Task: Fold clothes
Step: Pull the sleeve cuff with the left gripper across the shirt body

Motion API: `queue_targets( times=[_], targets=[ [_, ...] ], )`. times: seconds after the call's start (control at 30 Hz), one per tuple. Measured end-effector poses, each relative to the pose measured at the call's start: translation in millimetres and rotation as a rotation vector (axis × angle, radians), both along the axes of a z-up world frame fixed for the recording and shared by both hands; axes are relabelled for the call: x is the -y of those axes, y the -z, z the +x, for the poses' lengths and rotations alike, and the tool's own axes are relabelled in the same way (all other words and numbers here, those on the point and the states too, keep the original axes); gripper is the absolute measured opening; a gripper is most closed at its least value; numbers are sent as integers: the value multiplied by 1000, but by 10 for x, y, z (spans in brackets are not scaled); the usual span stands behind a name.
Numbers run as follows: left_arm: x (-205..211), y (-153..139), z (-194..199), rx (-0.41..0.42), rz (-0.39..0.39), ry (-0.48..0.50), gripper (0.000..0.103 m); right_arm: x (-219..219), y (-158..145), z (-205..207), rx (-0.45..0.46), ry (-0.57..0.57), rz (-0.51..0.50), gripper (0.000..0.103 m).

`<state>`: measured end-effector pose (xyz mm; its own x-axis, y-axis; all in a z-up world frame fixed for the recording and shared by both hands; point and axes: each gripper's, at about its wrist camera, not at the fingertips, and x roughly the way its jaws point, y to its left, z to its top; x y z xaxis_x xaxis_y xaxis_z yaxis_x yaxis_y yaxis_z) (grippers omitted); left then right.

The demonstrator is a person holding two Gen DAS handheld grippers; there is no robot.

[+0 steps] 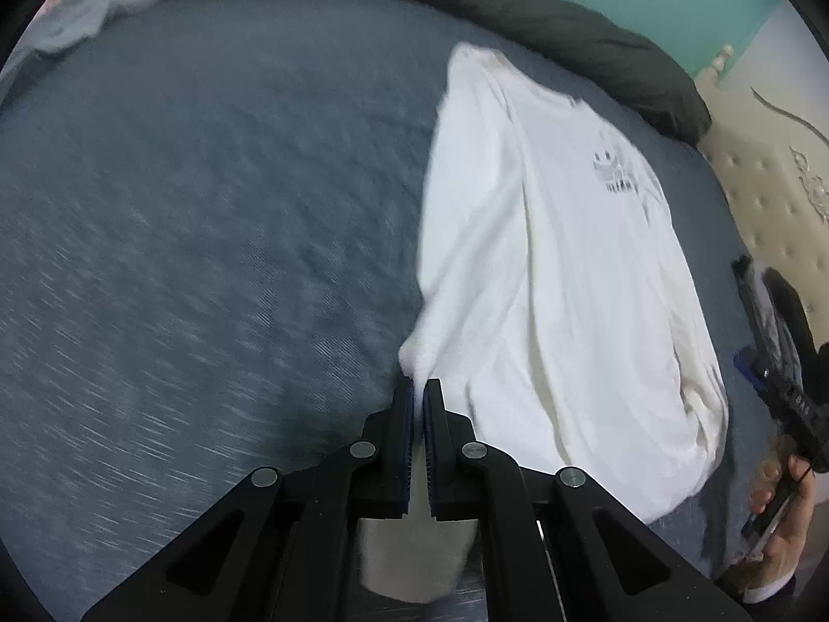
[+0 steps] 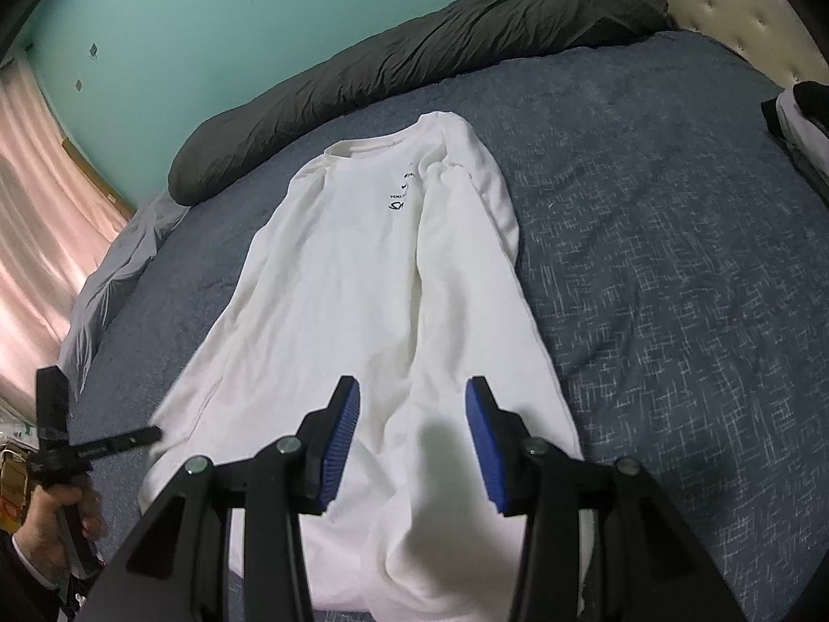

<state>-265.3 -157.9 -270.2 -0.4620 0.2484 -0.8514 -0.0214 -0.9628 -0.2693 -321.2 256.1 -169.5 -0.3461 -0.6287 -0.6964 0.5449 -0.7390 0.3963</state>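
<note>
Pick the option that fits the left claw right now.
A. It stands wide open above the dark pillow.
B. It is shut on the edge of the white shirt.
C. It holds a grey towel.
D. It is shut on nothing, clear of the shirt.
B: the left claw has its pads pressed together on a pinched-up bit of the white shirt at its near left edge.

A bed (image 2: pixel 673 285) with a speckled blue cover fills the room, a dark grey duvet (image 2: pixel 414 52) rolled along its far edge under a teal wall (image 2: pixel 233 15). A cream tufted headboard (image 2: pixel 725 5) stands at the right, and a pink curtain (image 2: pixel 36 238) hangs at the left.
</note>
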Motion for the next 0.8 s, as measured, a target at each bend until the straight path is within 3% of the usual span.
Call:
queue_targets(
  times=[0.23, 0.57, 0.8],
  targets=[
    [408, -444, -47, -78, -100, -78, 4, -27, 11, -27, 15, 15, -14, 43],
    [917, -749, -328, -109, -280, -169, 4, -26, 1, -12, 14, 16, -17, 44],
    [1402, -697, -565, -68, -253, -288, 4, -16, 39, -40, 24, 24, -11, 44]
  ],
)
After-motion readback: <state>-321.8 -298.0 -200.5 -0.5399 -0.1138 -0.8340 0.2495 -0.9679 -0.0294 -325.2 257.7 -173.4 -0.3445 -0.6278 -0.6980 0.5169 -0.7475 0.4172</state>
